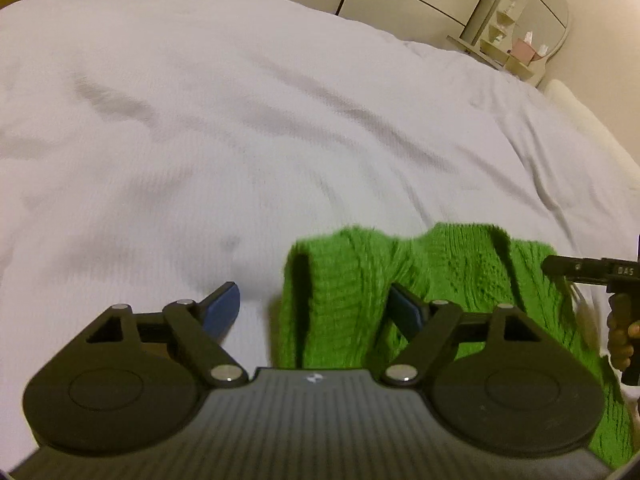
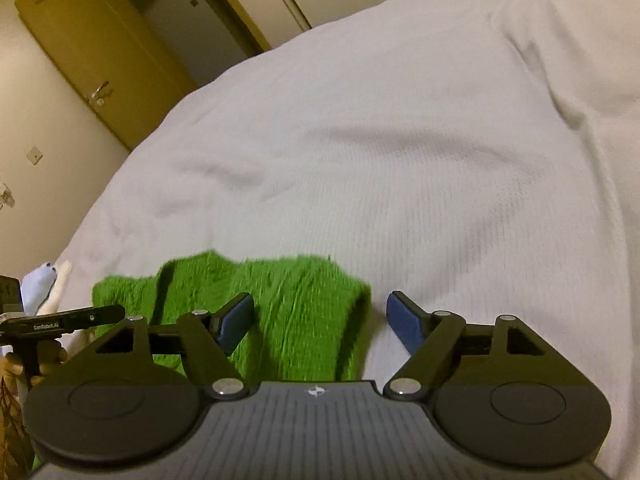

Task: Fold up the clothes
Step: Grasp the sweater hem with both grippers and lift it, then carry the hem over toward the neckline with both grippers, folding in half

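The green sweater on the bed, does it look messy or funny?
Yes. The green sweater lies bunched on the white bed, with humps and deep folds along its far edge instead of lying flat.

The sweater (image 1: 420, 292) lies on the bed (image 1: 240, 128), just ahead of both tools. Its left edge sits between the fingers of the left gripper (image 1: 316, 312), its right edge between those of the right gripper (image 2: 320, 320) (neither pair presses on it). A dressing table (image 1: 516, 48) stands beyond the bed, a door (image 2: 92, 52) off to the left.
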The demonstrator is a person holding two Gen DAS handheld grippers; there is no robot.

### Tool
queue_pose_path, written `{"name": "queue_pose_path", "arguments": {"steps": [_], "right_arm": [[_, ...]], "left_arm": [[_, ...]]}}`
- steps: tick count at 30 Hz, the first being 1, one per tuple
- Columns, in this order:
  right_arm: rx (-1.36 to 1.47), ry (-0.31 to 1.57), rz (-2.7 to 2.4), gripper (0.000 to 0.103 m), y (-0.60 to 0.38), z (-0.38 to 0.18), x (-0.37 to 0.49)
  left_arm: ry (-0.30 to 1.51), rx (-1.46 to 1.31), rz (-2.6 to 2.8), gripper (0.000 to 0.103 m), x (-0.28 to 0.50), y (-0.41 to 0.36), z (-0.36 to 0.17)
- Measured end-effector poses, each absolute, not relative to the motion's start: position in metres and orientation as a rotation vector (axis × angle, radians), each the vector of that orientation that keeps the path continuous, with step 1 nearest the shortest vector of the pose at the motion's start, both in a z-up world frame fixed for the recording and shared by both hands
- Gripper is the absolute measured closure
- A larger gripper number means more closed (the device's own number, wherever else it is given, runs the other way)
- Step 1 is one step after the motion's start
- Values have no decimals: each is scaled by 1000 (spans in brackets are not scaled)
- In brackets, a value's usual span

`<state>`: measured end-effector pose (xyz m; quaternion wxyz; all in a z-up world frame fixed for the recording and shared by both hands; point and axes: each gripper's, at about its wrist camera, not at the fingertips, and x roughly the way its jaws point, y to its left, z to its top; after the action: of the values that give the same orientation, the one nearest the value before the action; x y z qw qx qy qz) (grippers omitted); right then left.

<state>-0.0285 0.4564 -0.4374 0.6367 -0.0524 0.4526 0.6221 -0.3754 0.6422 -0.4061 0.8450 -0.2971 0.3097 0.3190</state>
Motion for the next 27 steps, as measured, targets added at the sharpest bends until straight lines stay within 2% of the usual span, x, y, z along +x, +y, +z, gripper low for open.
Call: {"name": "queue_pose_path", "arguments": {"steps": [1,2,4,11,17,21,23,24,25,27], "right_arm": [[-116,1034,1426,55,459,-439,-28],[-113,1031,1433,61,461,-440,-28],[-115,1012,1461,82,457,-437,-32],[-42,843,1552,84,394,-381,-53],[24,693,1652,86,264,-328,-96],[-30,647,1648,86,160,-325,-140],[-139,696,1610,82,118,-341,-170],[-189,735,1571,75,99,-353,-184],[-234,775,1521,73,82,-366,-196],[-311,759,1457,73,64,-376,-213]], "left_arm": [[653,-625,663,57,-373,642,-406],[652,-624,651,77,-371,642,-404],[631,-653,626,96,-372,640,-399],[486,-646,563,96,-426,589,-339],[358,-674,459,94,-517,490,-294],[438,-637,459,88,-566,390,-313],[532,-591,513,86,-582,346,-335],[579,-580,543,86,-588,329,-346],[622,-575,571,86,-592,315,-355],[696,-546,627,86,-599,290,-369]]}}
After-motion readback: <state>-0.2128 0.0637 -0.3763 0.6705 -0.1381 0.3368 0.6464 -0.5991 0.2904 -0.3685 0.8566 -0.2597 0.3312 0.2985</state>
